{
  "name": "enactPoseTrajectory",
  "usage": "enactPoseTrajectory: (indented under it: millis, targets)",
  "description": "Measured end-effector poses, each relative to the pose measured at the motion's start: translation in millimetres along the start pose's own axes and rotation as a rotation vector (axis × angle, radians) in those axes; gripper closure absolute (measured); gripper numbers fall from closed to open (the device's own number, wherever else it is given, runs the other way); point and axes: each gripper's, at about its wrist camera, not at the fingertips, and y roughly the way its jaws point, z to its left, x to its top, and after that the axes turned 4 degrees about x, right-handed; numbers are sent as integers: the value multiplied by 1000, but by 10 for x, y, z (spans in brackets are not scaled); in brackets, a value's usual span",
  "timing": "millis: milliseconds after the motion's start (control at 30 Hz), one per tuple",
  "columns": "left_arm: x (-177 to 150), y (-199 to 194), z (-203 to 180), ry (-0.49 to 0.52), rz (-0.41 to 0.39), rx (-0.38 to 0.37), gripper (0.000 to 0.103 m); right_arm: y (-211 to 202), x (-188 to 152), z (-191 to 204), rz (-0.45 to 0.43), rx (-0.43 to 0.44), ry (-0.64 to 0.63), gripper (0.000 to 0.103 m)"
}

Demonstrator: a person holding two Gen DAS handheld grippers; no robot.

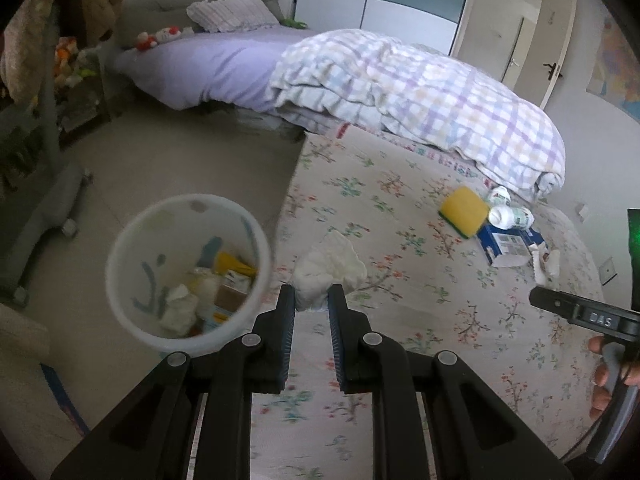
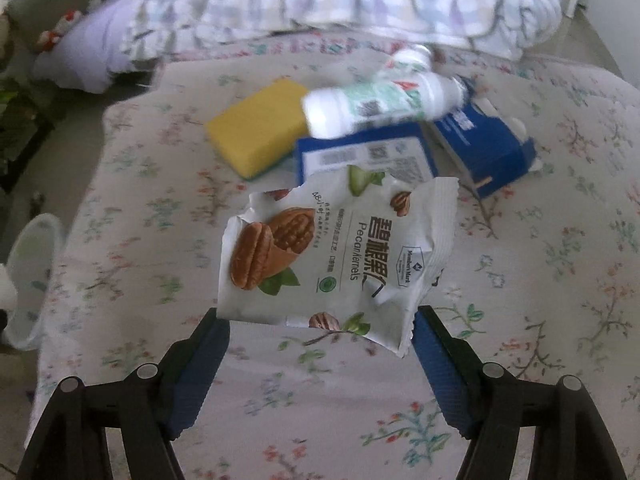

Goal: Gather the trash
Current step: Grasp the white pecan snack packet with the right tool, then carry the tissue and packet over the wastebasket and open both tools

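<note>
My left gripper [image 1: 312, 302] is shut on a crumpled white tissue [image 1: 330, 270], held above the edge of the flowered bedspread [image 1: 420, 320]. To its left, on the floor, stands a white bin [image 1: 188, 272] with several pieces of trash inside. My right gripper [image 2: 320, 324] is shut on an opened white pecan snack packet [image 2: 340, 256], gripped by its two side edges and lifted off the bed. Beyond it lie a yellow sponge [image 2: 260, 128], a white bottle [image 2: 380, 100] and a blue carton [image 2: 472, 148]. The left wrist view shows the right gripper's body [image 1: 584, 316] with a hand on it.
A checked quilt [image 1: 420, 92] is bunched at the back of the bed, with a lilac sheet [image 1: 200, 68] and a pillow [image 1: 232, 12] beyond. Soft toys [image 1: 156, 38] sit by the headboard. A grey wheeled stand [image 1: 52, 208] is on the tiled floor at left.
</note>
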Motion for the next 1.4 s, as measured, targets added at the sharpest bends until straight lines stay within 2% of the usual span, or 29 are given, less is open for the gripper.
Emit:
enactPoseTrajectory:
  millis: [200,433,500,533,567,667,733,833,933,1100,1400]
  targets:
    - [75,7,361,-29,-16,66,85,-63,-35,329,6,104,-39,24]
    - [52,280,851,-150,14,101,84,40,-79,731,-2,129,-110,24]
    - [52,340,944,-170,23,107,80,76,-96,809,-2,135,-119,24]
    - [49,362,975,-178,32,107,73,96,-104,867,-2,138,-129,24]
    - [49,394,1021,-193,56,109,58,107,-111,900,-4,140,-136,24]
    - [12,399,1155,-254,102,139,28,153,-136,1052,-17,145,-172,24]
    - [-15,354,1253,-278,123,157,21,195,-152,1149,-17,145,-200,24]
    - [-45,272,1363,-284,144,194,20,316,-159,1342,-6,162,-239,24]
    - [-101,154,1505,-311,173,238,13,468,-142,1579,11,186,-271,24]
    - [-194,4,1787,-329,196,351,13,647,-132,1984,3,200,-347,24]
    - [-319,-14,2118,-376,219,366,13,936,-42,2647,21,204,-413,24]
